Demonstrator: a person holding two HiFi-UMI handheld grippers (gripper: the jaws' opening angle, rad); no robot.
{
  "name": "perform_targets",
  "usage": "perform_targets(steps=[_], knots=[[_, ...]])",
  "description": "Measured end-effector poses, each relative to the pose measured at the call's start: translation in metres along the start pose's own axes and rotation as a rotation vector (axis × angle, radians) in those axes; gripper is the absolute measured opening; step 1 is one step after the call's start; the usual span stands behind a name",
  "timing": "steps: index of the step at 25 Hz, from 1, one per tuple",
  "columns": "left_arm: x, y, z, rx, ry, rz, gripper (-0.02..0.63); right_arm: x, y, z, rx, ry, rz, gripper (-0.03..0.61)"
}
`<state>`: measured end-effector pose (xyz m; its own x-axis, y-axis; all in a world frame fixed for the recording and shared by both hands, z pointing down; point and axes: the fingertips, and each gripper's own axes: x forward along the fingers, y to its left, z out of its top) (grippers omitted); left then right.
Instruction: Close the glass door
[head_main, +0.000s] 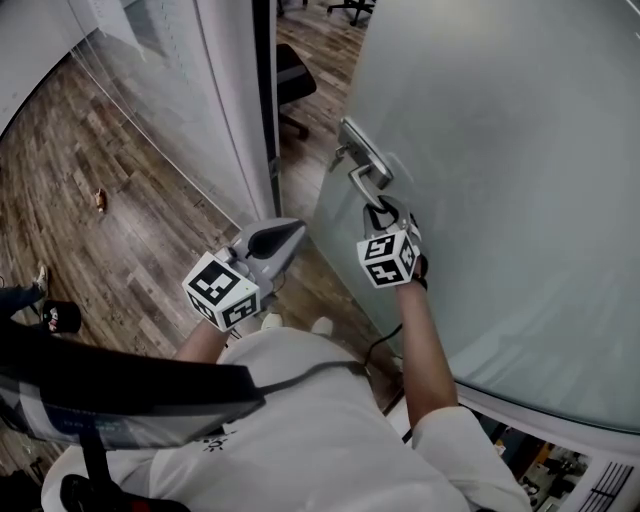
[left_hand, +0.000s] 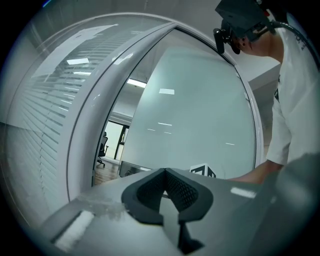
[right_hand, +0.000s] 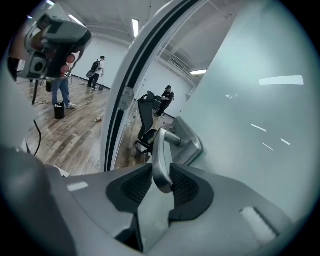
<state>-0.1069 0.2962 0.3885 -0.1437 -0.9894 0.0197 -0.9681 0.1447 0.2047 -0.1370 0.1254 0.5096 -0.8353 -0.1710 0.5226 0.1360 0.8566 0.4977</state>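
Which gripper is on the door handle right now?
The right gripper: its jaws clamp the metal door handle. The left gripper is shut with nothing between its jaws.

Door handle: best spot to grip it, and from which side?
Grip the door handle at the lever's free end, from the person's side, jaws across its narrow bar, which stands clear of the glass door. The right gripper holds it so.

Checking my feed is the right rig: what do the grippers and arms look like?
The left gripper and right gripper are grey with black ribbed pads. Each carries a white cube with black square markers. White short sleeves; a black cable hangs near the right gripper.
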Motion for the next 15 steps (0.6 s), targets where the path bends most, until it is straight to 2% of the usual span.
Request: perform_targets(steps=[6, 15], knots=[[-0.004, -0.002, 0.002, -0.004, 0.006, 0.004, 0.006, -0.015, 0.023, 0.008, -0.009, -0.002, 0.065, 0.112], [-0.018, 0.001, 0.002, -0.004, 0.007, 0.011, 0.005, -0.031, 0.058, 0.021, -0.05, -0.022, 0.11, 0.11]])
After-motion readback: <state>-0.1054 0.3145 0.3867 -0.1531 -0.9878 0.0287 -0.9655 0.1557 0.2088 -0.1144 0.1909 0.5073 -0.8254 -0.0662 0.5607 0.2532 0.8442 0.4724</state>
